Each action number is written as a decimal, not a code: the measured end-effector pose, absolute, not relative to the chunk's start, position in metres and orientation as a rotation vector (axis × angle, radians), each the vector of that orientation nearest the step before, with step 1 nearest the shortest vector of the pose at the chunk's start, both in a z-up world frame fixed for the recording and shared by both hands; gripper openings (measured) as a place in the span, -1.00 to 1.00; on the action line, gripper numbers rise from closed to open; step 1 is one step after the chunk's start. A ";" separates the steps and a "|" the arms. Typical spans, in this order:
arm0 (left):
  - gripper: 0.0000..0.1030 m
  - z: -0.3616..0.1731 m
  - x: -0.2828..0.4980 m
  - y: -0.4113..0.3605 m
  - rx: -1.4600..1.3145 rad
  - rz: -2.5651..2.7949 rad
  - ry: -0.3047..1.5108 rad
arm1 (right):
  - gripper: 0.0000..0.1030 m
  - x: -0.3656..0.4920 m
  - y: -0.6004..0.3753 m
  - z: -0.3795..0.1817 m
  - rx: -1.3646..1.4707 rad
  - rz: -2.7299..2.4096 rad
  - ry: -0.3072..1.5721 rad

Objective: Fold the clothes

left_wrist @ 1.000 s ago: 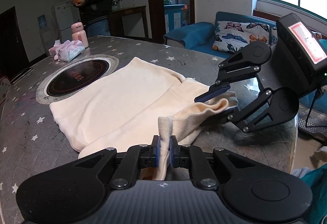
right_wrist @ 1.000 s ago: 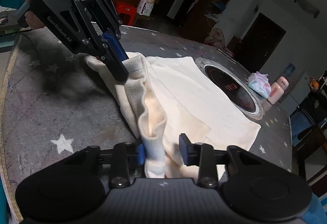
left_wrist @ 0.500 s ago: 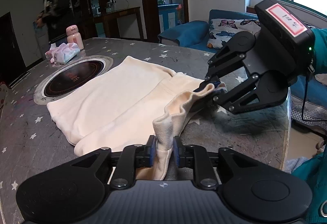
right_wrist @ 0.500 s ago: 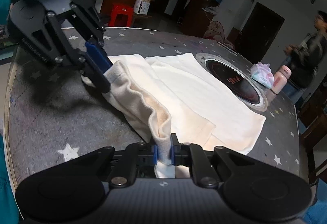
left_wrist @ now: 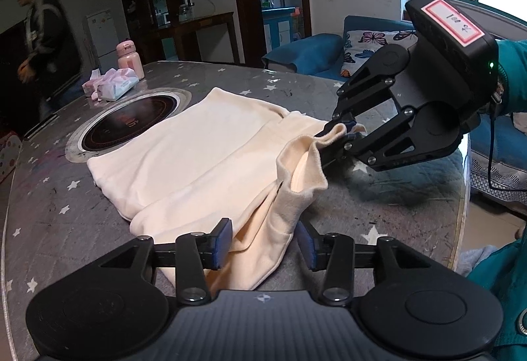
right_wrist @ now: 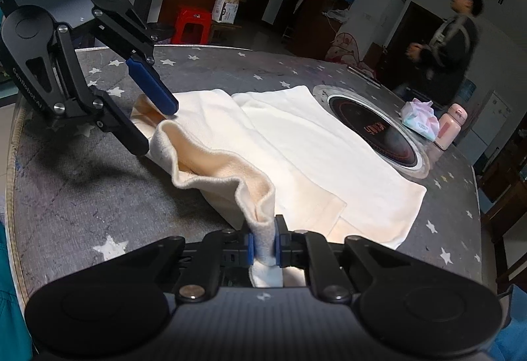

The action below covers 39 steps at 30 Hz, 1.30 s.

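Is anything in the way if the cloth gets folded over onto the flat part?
Nothing visible. The flat part of the cream garment is bare. The tissue pack and pink bottle stand beyond it, past the round burner.

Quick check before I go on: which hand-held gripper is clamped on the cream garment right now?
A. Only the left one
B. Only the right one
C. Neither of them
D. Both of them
B. The right hand-held gripper has its pads pinched on a fold of the cream garment, while the left hand-held gripper has just been opening and its pads stand apart with the cloth lying loose between them.
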<state>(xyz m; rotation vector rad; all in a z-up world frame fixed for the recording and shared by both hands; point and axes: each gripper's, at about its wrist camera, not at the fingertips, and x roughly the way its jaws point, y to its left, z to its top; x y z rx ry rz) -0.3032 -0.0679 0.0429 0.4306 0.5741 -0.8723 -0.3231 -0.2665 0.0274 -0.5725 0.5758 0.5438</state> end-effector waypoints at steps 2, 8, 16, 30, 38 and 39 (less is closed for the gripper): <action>-0.04 0.042 -0.304 -0.067 0.436 -0.869 0.573 | -0.81 -0.323 -0.266 0.028 -0.575 0.543 0.575; 0.04 0.040 -0.307 -0.064 0.453 -0.863 0.576 | -0.81 -0.323 -0.267 0.028 -0.572 0.542 0.574; 0.15 0.036 -0.313 -0.057 0.466 -0.833 0.578 | -0.81 -0.321 -0.266 0.029 -0.568 0.536 0.573; 0.38 0.022 -0.323 -0.067 0.587 -0.823 0.535 | -0.81 -0.320 -0.267 0.033 -0.551 0.536 0.576; 0.34 0.016 -0.314 -0.081 0.646 -0.803 0.479 | -0.81 -0.318 -0.267 0.038 -0.546 0.533 0.571; 0.29 0.016 -0.314 -0.081 0.651 -0.810 0.473 | -0.81 -0.318 -0.267 0.039 -0.547 0.533 0.571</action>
